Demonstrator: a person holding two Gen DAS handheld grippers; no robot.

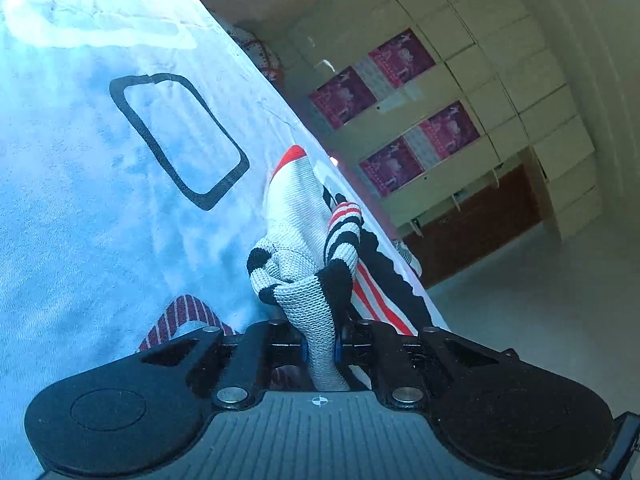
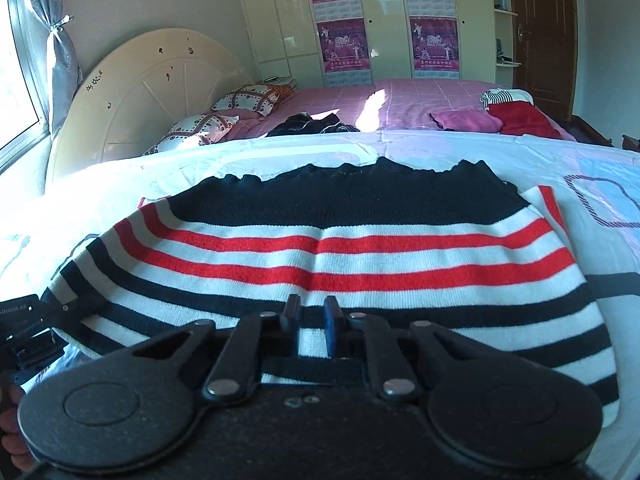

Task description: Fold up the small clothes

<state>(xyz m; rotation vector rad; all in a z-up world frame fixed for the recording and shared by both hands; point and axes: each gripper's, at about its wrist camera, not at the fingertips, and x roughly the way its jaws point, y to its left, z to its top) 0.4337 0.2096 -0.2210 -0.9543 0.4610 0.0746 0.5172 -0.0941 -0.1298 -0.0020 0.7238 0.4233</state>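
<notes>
A knit sweater [image 2: 360,248] with black, white and red stripes lies spread on the white sheet [image 2: 200,160] in the right wrist view. My right gripper [image 2: 311,320] is low over its near part, jaws almost together, with the knit in the narrow gap between them. In the left wrist view, which is tilted, my left gripper [image 1: 320,344] is shut on a white knit sleeve [image 1: 296,216] with black and red bands at its end. The sleeve is bunched and lifted off the sheet [image 1: 80,200]. The left gripper's body [image 2: 24,320] shows at the sweater's left edge.
Beyond the sheet lies a pink bedspread [image 2: 400,96] with a dark garment [image 2: 308,124], a pink one [image 2: 464,120] and a red one [image 2: 524,118]. Pillows [image 2: 244,100] rest by the headboard [image 2: 160,92]. A wardrobe [image 2: 360,20] and a door [image 2: 544,32] stand behind.
</notes>
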